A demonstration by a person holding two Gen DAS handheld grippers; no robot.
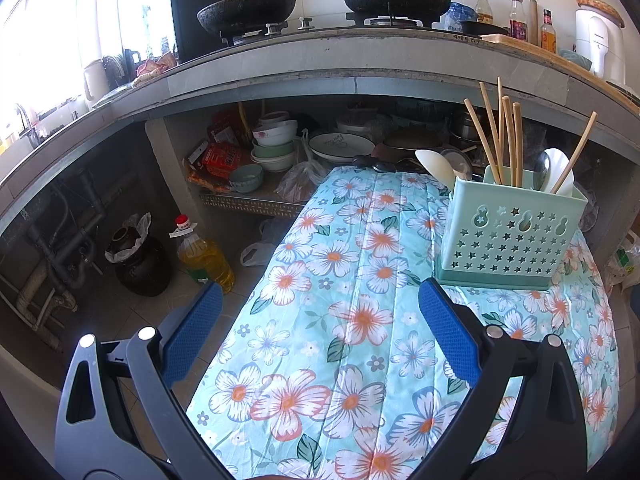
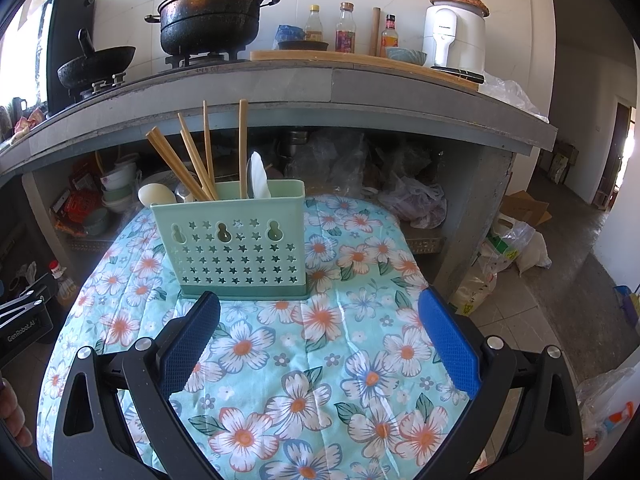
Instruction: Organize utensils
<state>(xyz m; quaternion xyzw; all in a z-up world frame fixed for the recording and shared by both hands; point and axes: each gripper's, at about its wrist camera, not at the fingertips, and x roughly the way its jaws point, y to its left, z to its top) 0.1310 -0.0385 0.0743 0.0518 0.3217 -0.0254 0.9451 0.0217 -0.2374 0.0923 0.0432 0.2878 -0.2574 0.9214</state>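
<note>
- The left gripper (image 1: 320,312) hovered over the floral cloth (image 1: 344,280), its blue pads spread wide with nothing between them.
- The right gripper (image 2: 319,320) hung over the same cloth (image 2: 280,360), jaws likewise wide apart and empty.
- The mint-green utensil holder (image 2: 236,248) stood upright on the cloth, just beyond the right gripper's fingertips; from the left wrist view it sat ahead and to the right (image 1: 512,240), well apart from that gripper.
- Its long side, pierced with star cut-outs, faced the right wrist camera, running left to right.
- The wooden chopsticks (image 2: 200,160) stood in the holder with their long axes roughly vertical, ends pointing up, most leaning toward the left; one (image 2: 243,148) stood almost straight.
- A white spoon (image 2: 260,178) and a metal spoon (image 1: 541,172) stood beside them, bowls upward.
- Another white spoon (image 2: 154,194) jutted from the holder's left end, tilted outward.
- Behind rose the stone counter (image 2: 320,84) with a black pot (image 2: 212,20) on the burner.
</note>
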